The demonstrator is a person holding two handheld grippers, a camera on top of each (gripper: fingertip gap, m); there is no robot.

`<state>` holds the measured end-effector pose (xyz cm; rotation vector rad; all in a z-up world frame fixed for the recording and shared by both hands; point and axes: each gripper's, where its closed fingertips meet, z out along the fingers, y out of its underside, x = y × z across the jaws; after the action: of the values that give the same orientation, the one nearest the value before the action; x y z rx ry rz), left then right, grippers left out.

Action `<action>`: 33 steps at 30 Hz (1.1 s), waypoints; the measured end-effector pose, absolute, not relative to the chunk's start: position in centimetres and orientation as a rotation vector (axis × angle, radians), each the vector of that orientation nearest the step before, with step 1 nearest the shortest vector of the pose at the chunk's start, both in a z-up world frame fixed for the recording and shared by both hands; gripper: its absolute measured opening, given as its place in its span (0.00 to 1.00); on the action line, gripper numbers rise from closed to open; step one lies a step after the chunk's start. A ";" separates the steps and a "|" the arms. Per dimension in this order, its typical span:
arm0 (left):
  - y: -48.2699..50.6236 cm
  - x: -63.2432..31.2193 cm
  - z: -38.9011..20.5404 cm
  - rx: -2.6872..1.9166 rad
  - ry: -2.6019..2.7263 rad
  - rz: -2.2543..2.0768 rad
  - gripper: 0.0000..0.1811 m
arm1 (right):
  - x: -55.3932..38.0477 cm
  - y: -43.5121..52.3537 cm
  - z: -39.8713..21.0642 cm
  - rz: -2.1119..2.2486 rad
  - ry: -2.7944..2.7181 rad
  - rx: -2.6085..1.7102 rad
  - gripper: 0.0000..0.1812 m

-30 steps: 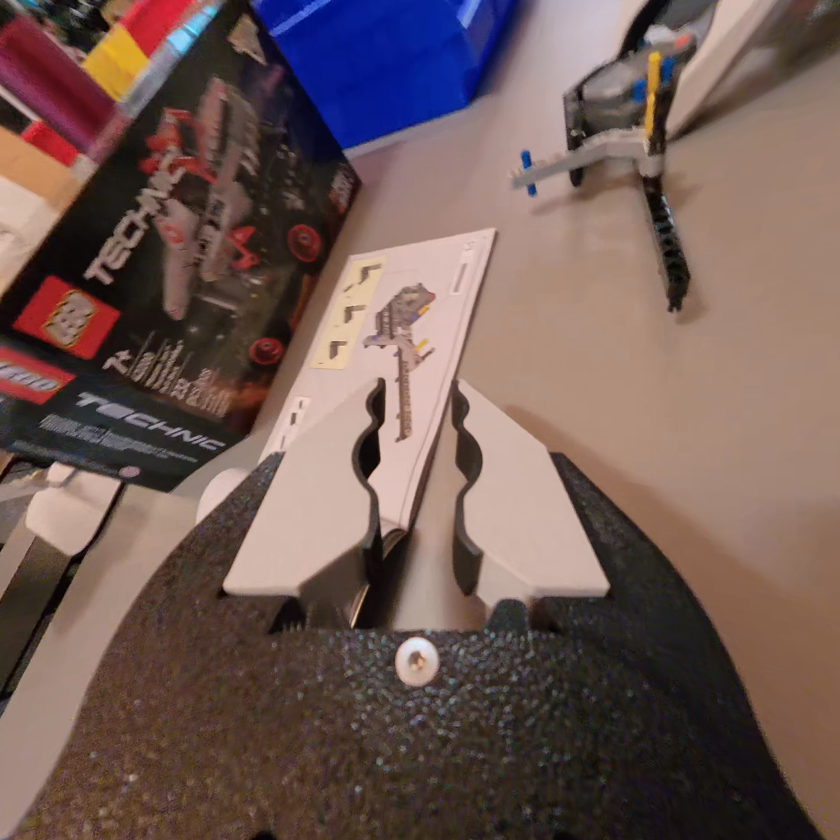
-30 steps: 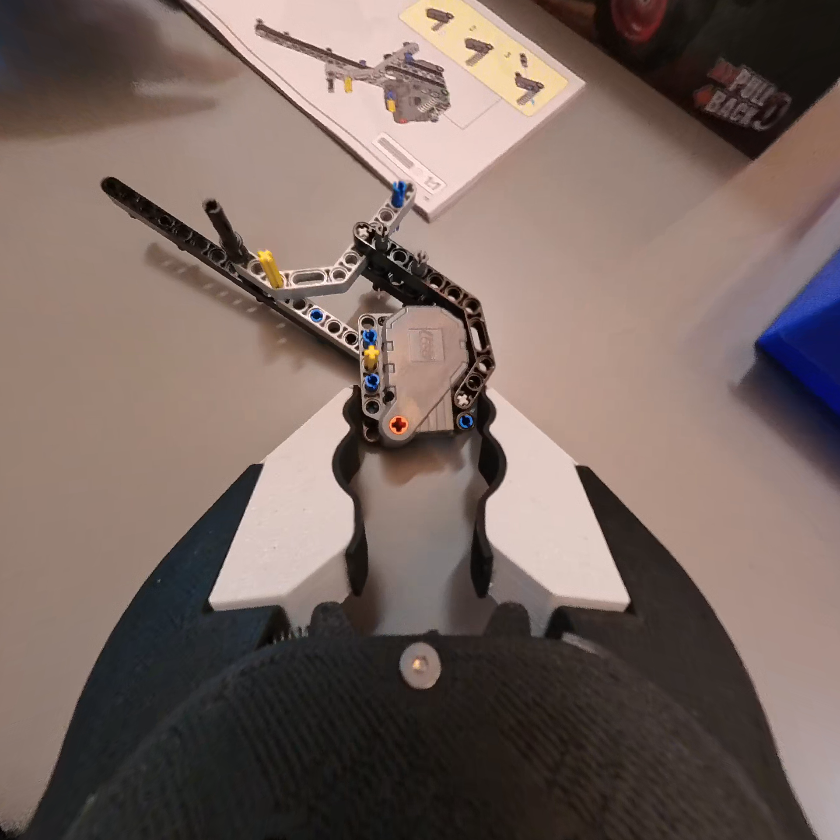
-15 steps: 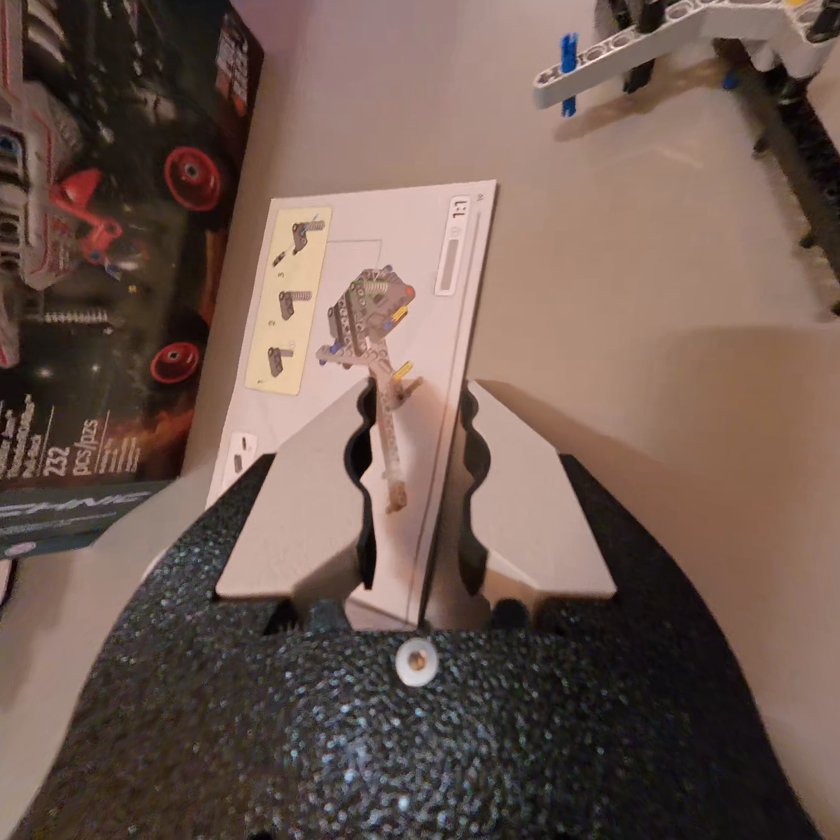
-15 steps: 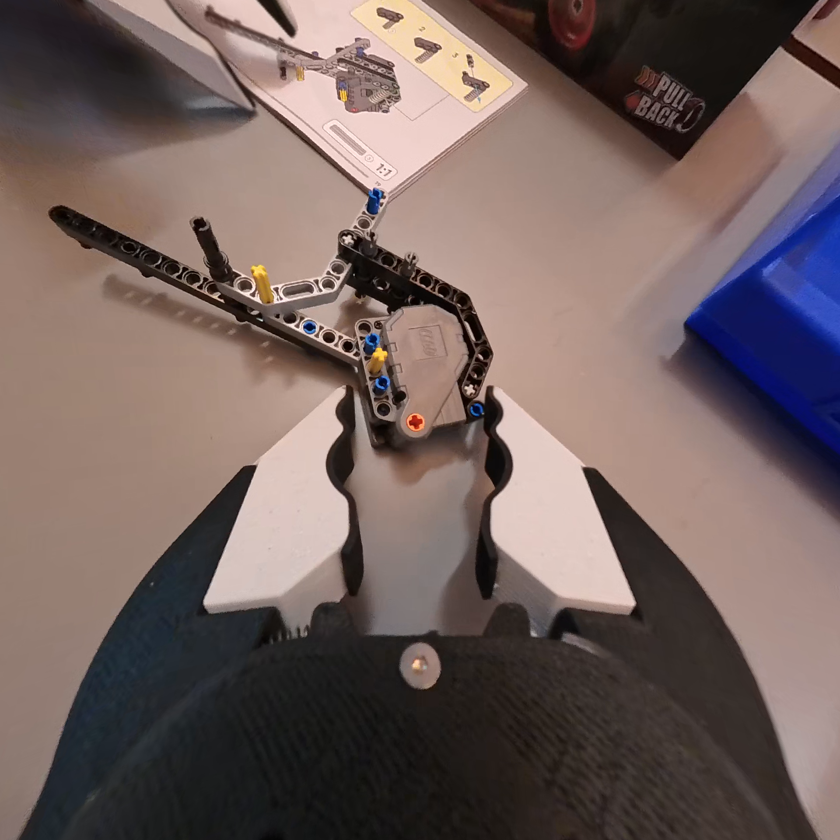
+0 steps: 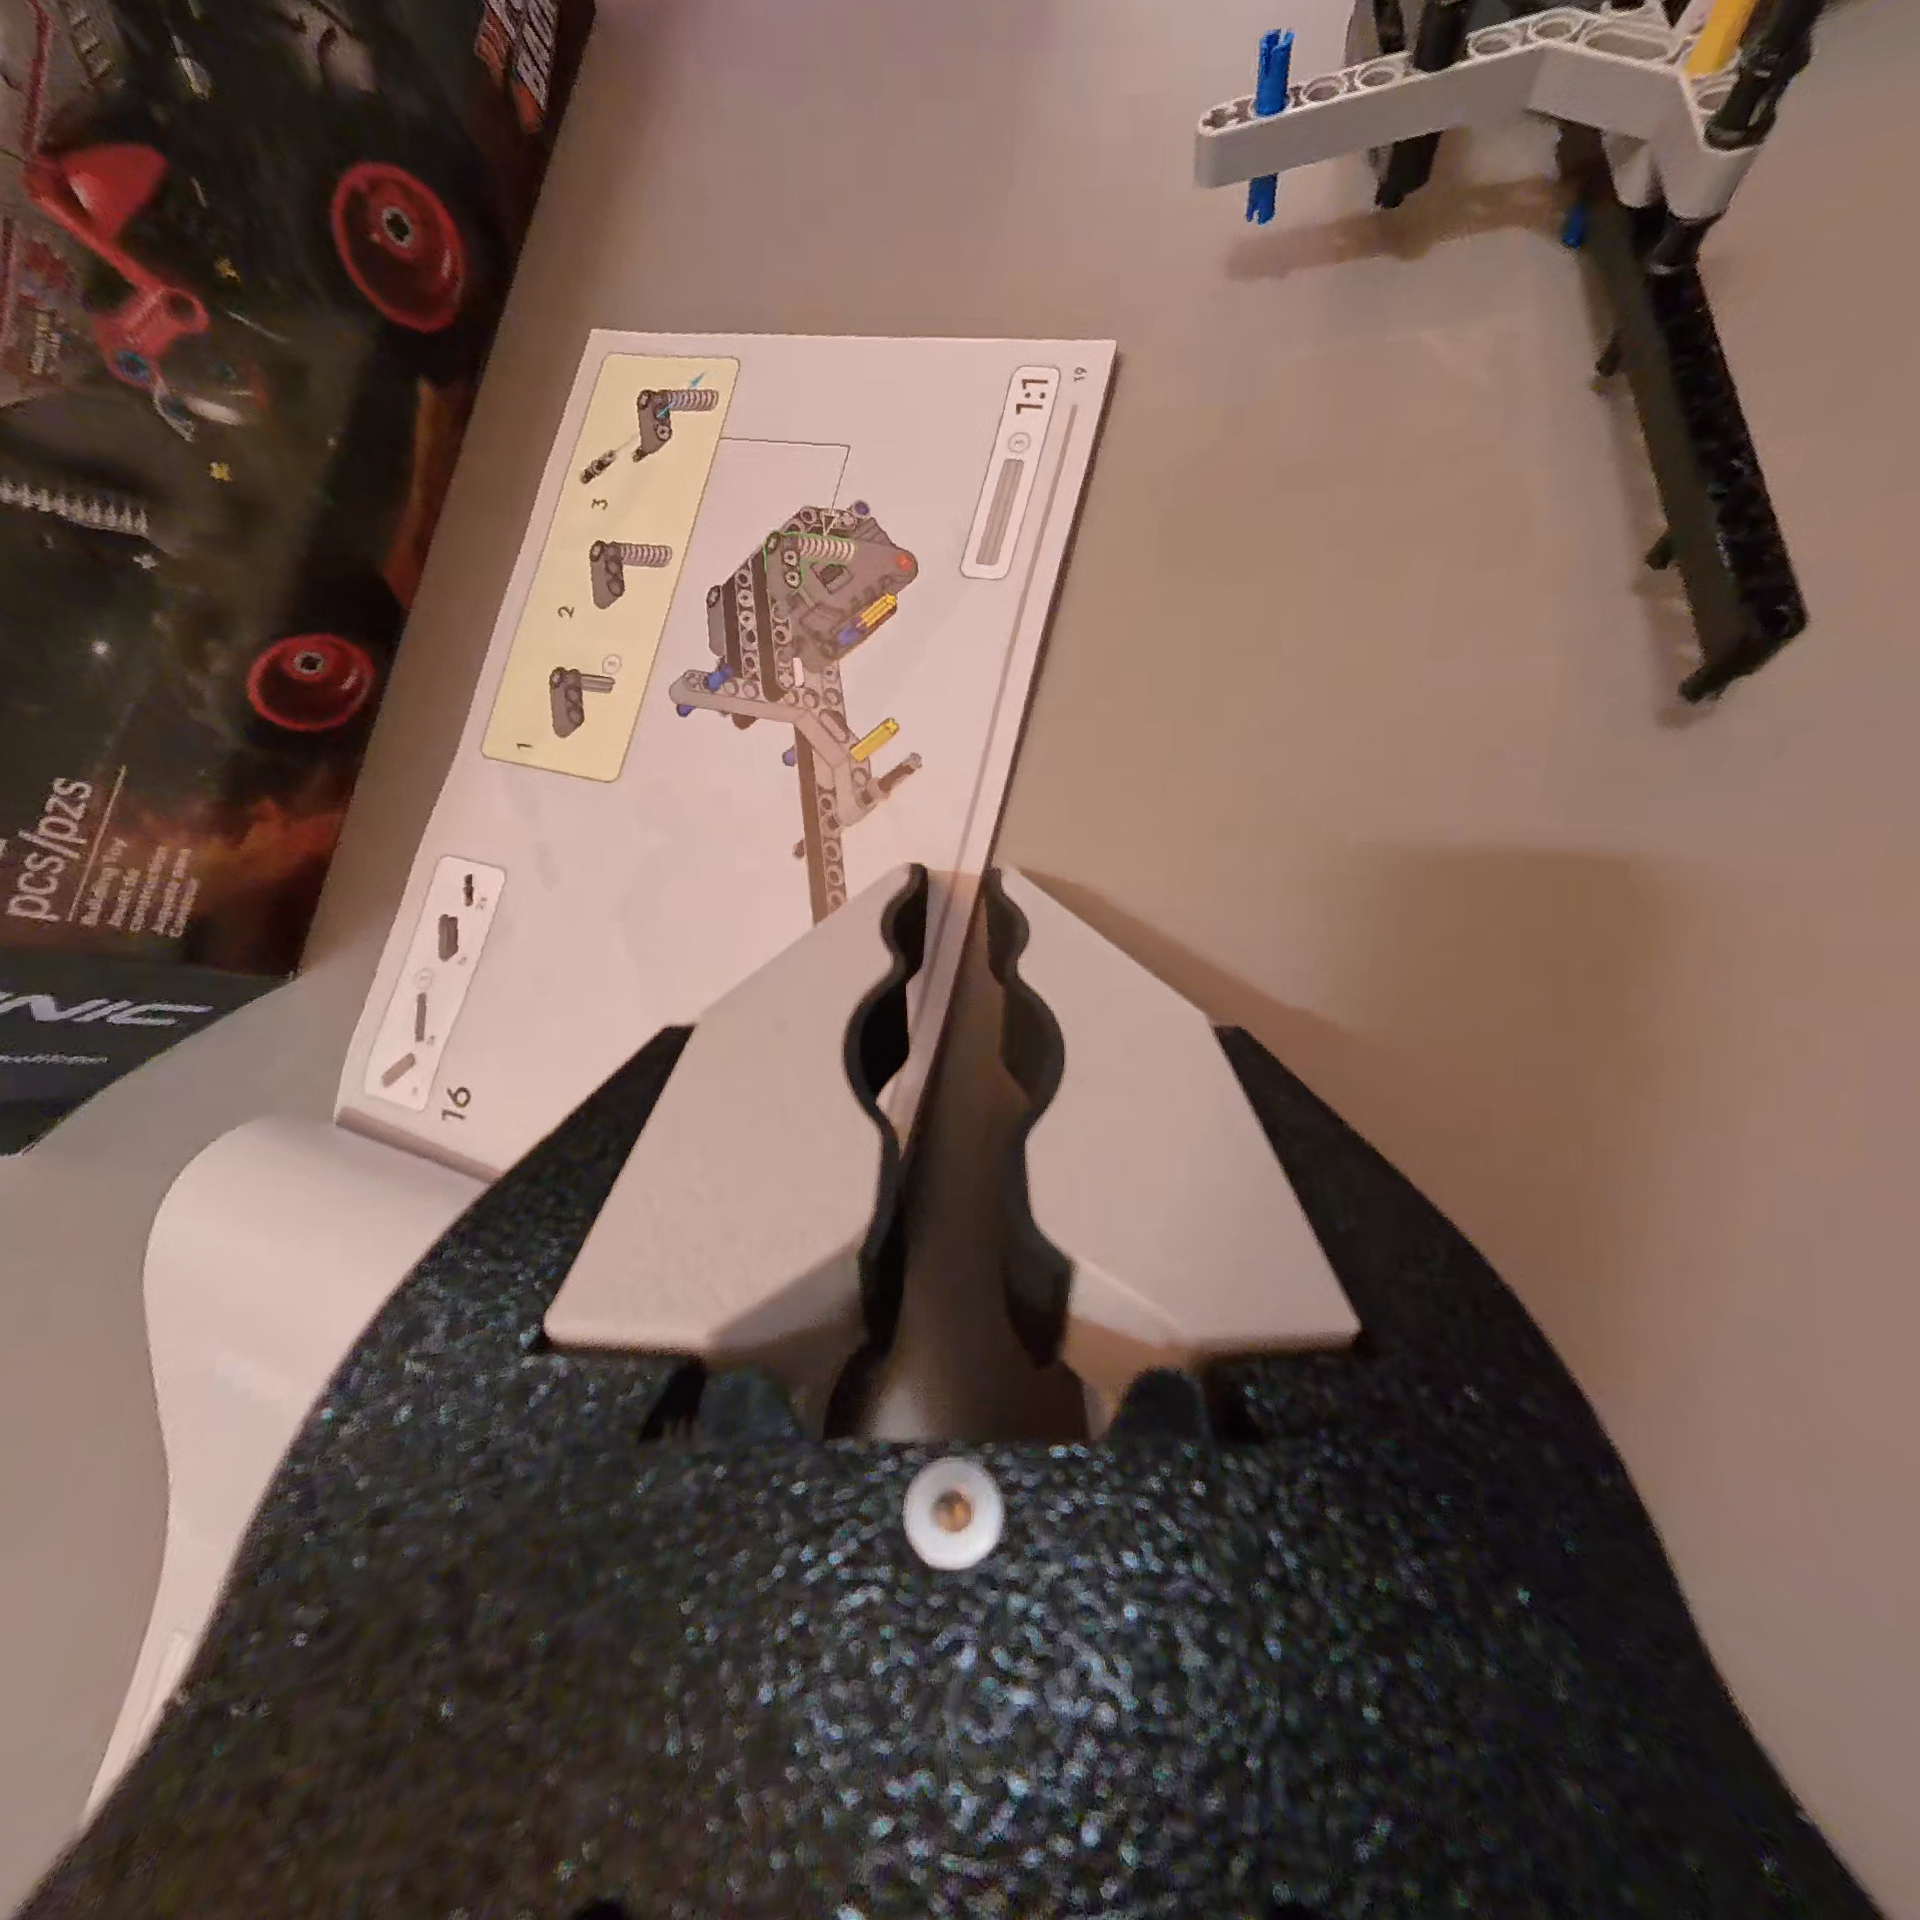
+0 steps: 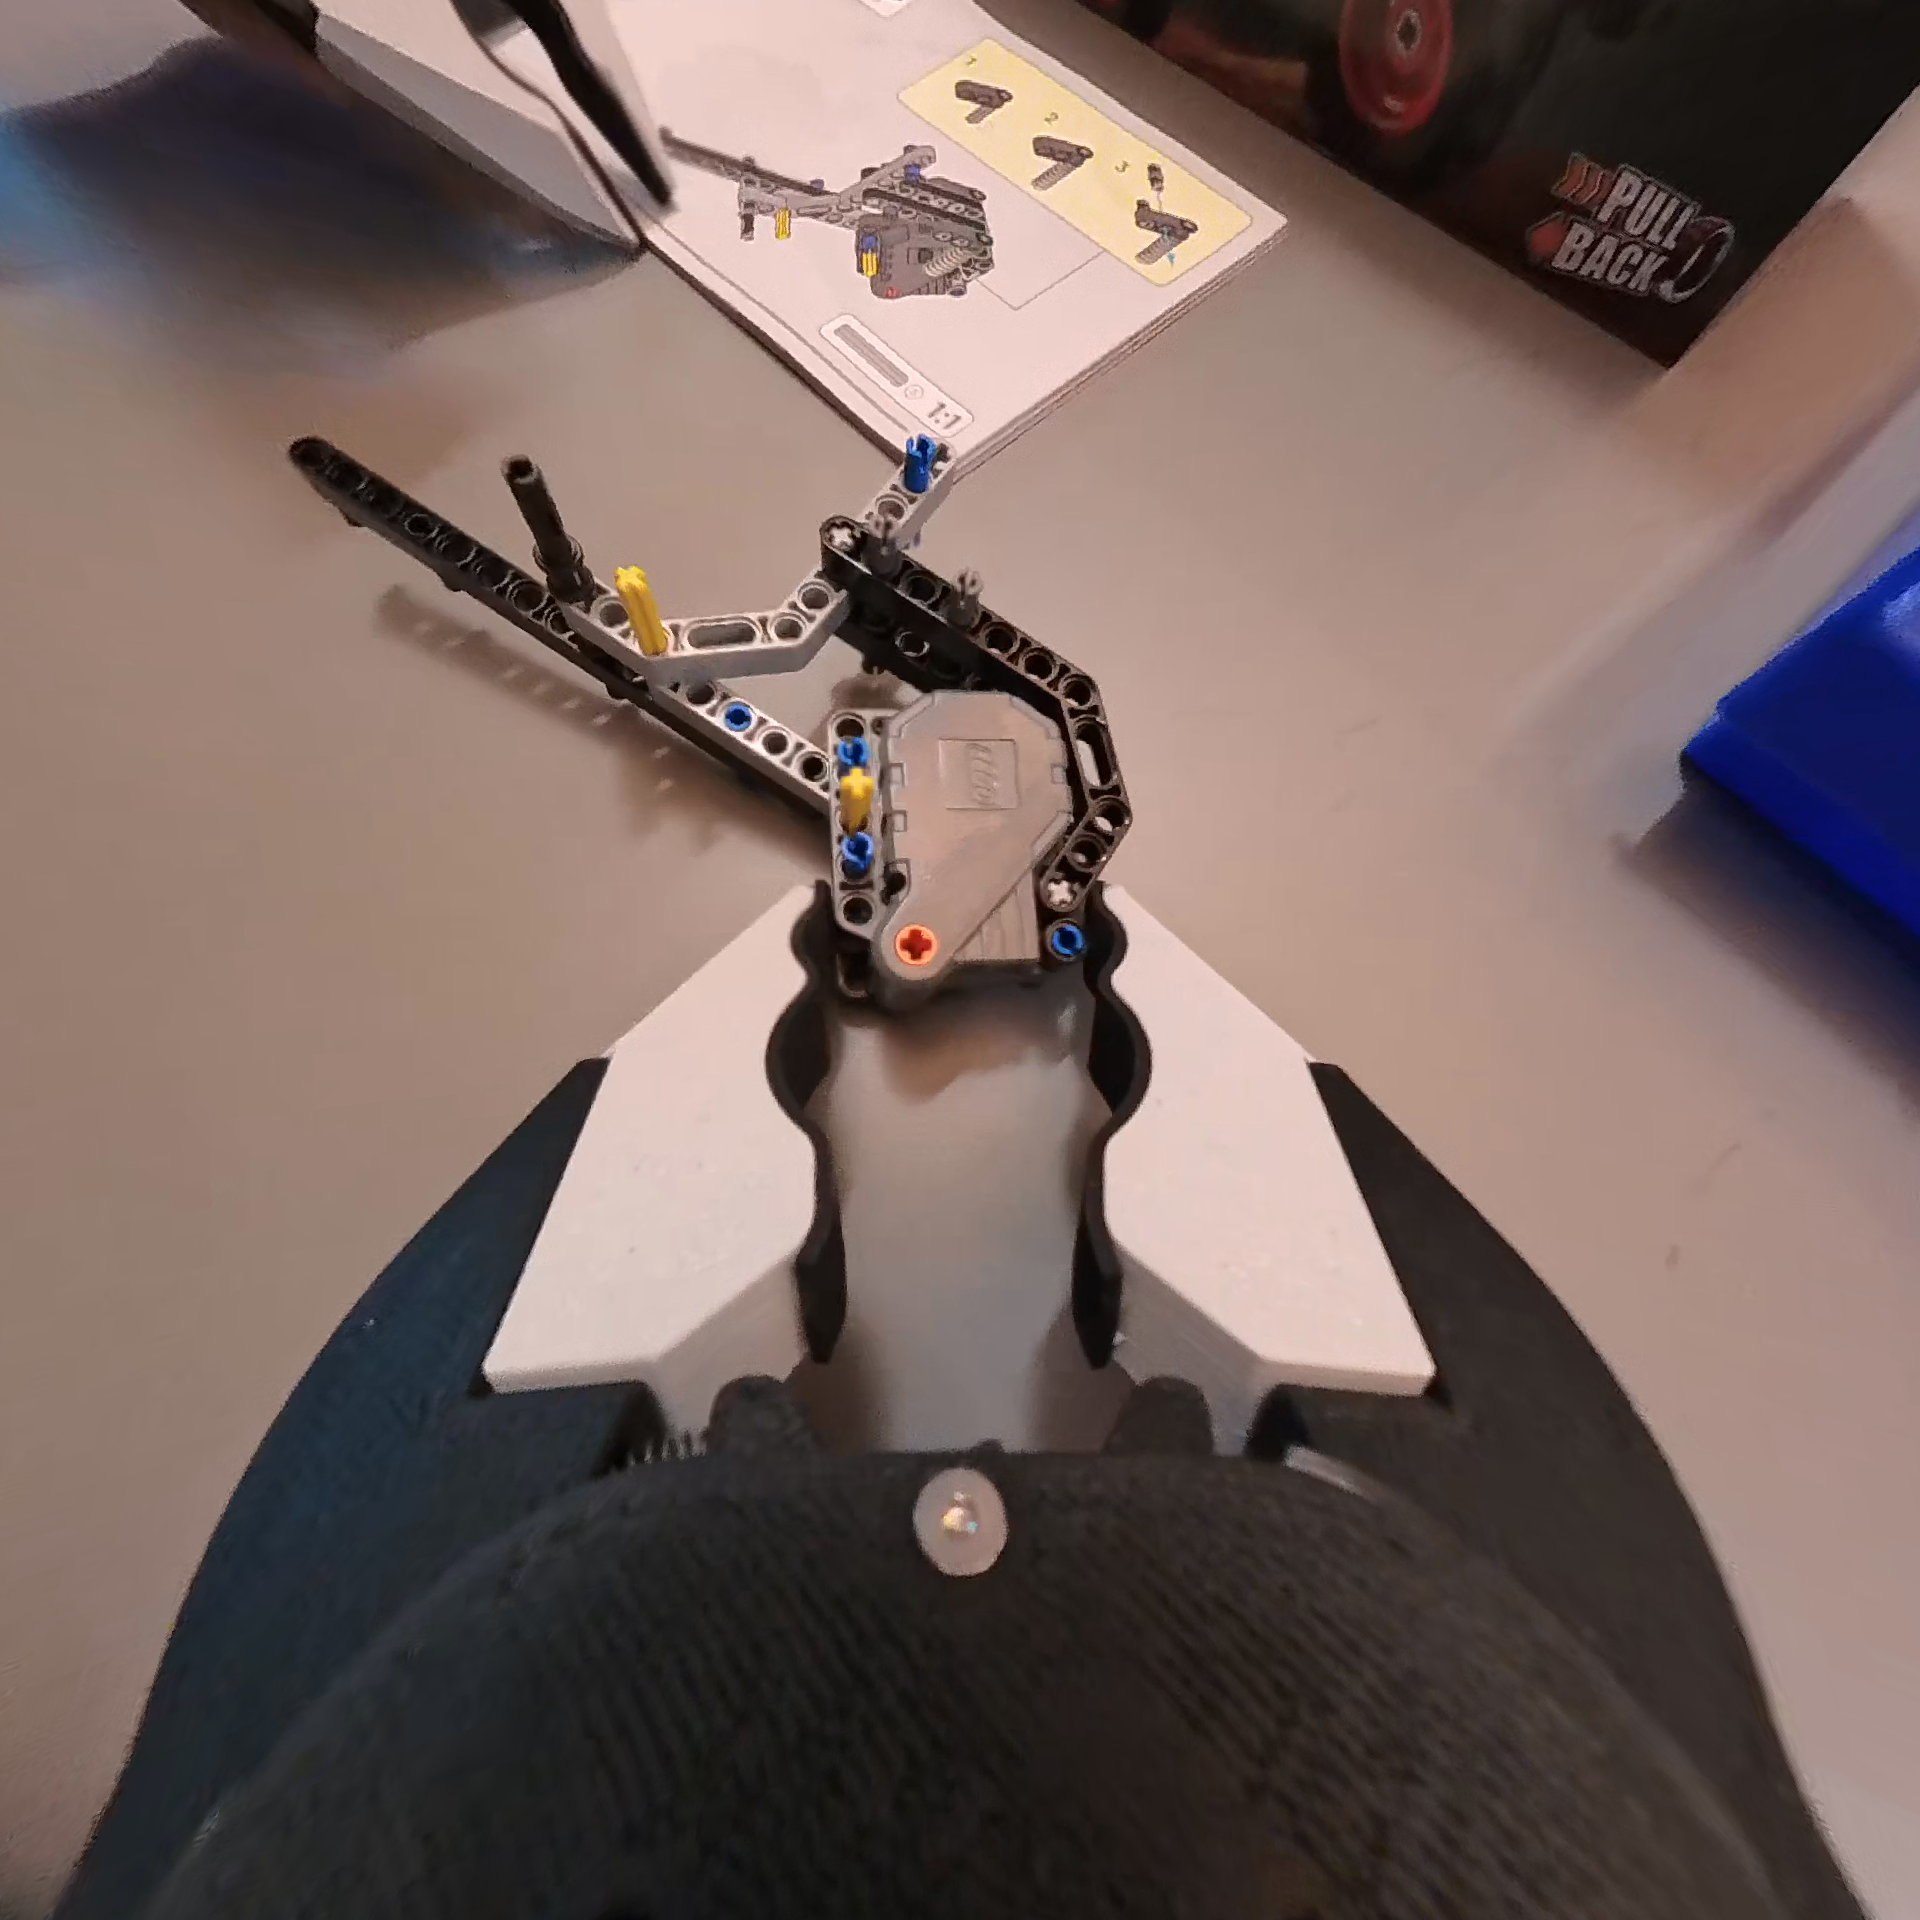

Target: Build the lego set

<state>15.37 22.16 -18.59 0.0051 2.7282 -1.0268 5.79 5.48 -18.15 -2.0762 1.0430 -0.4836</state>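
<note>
My left gripper (image 5: 952, 883) is closed to a narrow gap on the right edge of the open instruction booklet (image 5: 727, 831), which lies flat on the grey table. My right gripper (image 6: 961, 925) is shut on the grey motor block end of the part-built Lego assembly (image 6: 977, 790). The assembly has black and grey beams with blue and yellow pins, and its long black beam points away to the left. It also shows at the top right of the left wrist view (image 5: 1558, 104). The booklet (image 6: 935, 260) lies just beyond it, with one of the left gripper's fingers (image 6: 582, 114) over its left part.
The dark Lego box (image 5: 208, 416) lies left of the booklet and shows at the top right of the right wrist view (image 6: 1558, 156). A blue bin (image 6: 1829, 727) stands at the right. Bare grey table (image 5: 1351, 831) lies between booklet and assembly. The left gripper's tips are roughly 20 cm from the right gripper's.
My left gripper has come down along the booklet's right edge and its jaws have narrowed onto it. My right gripper, still holding the assembly, has shifted slightly relative to the booklet.
</note>
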 end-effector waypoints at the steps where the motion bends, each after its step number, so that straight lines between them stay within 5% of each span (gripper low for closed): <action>1: 22.2 15.4 -18.6 0.007 2.717 -1.035 0.05 | 5.8 5.5 -18.2 -0.474 1.042 -2.075 0.26; 20: 30.4 17.8 -13.5 -0.127 2.265 -1.306 0.05 | 7.0 20.9 -18.1 -0.252 0.882 -2.099 0.25; 25: 30.0 16.4 -14.5 0.024 2.239 -1.278 0.04 | 6.9 20.1 -16.0 -0.267 0.655 -2.160 0.39; 31: 28.2 15.5 -15.5 0.133 2.207 -1.183 0.00 | 17.0 11.1 -9.0 -0.758 0.737 -1.894 0.23; 33: 28.3 16.1 -15.3 0.132 2.138 -1.123 0.00 | 20.0 10.7 -9.5 -0.842 0.739 -1.884 0.10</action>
<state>16.12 28.31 -15.30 0.1319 2.1384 -1.1227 19.95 10.68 -9.45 -1.8837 0.7385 -0.8419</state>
